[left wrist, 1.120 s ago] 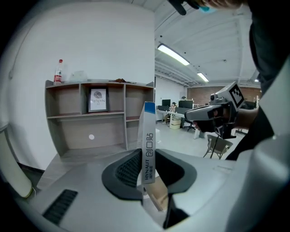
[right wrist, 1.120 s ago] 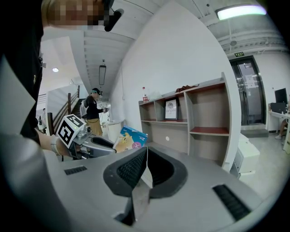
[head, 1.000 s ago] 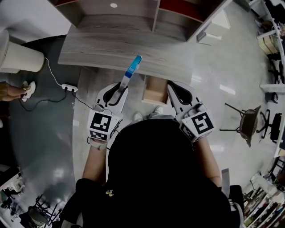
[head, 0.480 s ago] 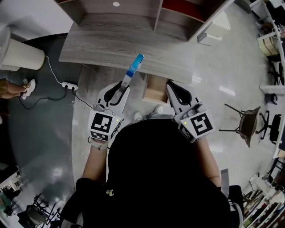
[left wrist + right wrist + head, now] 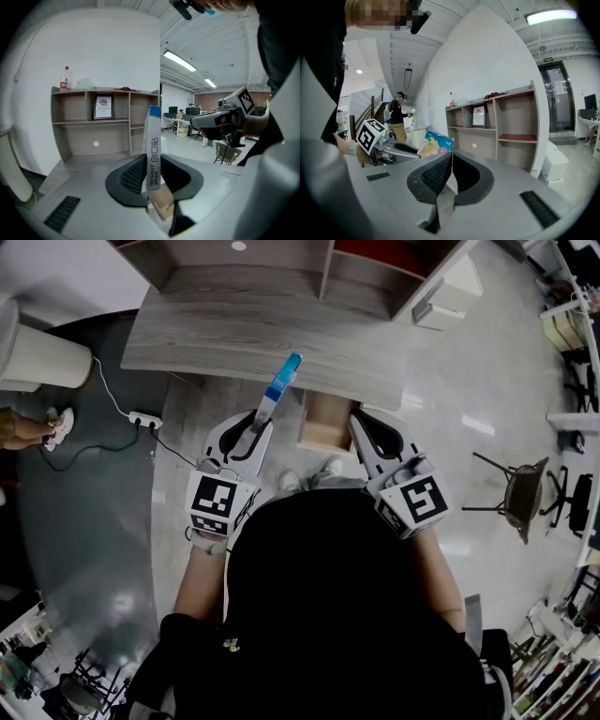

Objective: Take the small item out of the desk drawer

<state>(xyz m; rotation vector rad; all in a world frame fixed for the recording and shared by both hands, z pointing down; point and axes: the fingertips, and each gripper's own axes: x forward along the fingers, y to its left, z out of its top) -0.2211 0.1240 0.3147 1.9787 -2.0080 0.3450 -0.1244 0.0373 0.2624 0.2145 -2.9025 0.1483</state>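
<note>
With the fingers of your left gripper (image 5: pixel 251 430) nipped on the slim blue-and-white packet (image 5: pixel 281 382), just left of the open pale wooden drawer (image 5: pixel 326 424), and your right gripper (image 5: pixel 362 425) closed empty just right of it, removal looks done; next, set the packet down gently.

Matt grey wood-grain desk top (image 5: pixel 234 334), glossy blue-and-white printed card packet (image 5: pixel 281 382), pale bare-wood drawer (image 5: pixel 325 423) are being shown; polished pale floor (image 5: pixel 487 381) is being lit.
</note>
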